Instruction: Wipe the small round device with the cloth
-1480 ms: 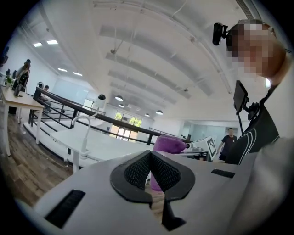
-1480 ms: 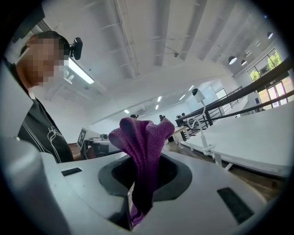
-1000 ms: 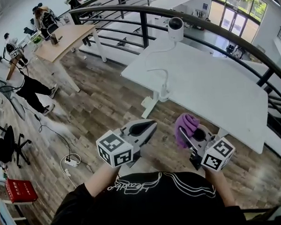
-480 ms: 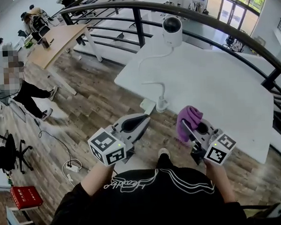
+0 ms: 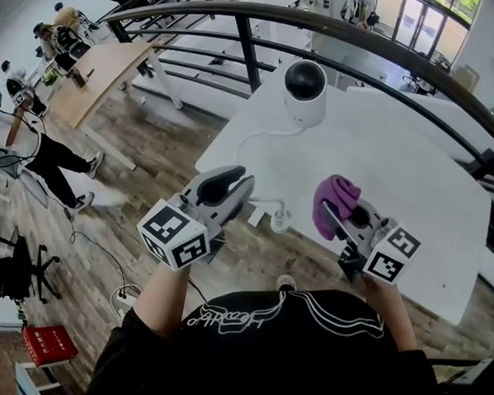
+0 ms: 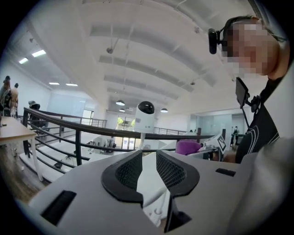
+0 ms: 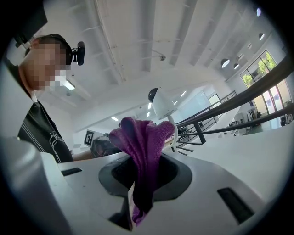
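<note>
The small round device (image 5: 305,90), white with a dark dome, stands on the far left part of the white table (image 5: 410,159). It also shows ahead of the jaws in the left gripper view as the device (image 6: 145,117), and in the right gripper view as the device (image 7: 161,103). My left gripper (image 5: 240,185) hovers at the table's near left edge, short of the device; its jaws are opening with nothing between them. My right gripper (image 5: 335,217) is shut on a purple cloth (image 5: 336,198), which bunches above the jaws as the cloth (image 7: 144,147).
A white cable (image 5: 252,143) runs from the device to a plug (image 5: 280,221) hanging at the table edge. A black railing (image 5: 247,36) curves behind the table. A wooden table (image 5: 108,68) and people (image 5: 20,130) are far left; a power strip (image 5: 124,296) lies on the floor.
Both grippers have come forward and up toward the table, and the device now looks nearer and larger. The purple cloth has stayed in the right gripper.
</note>
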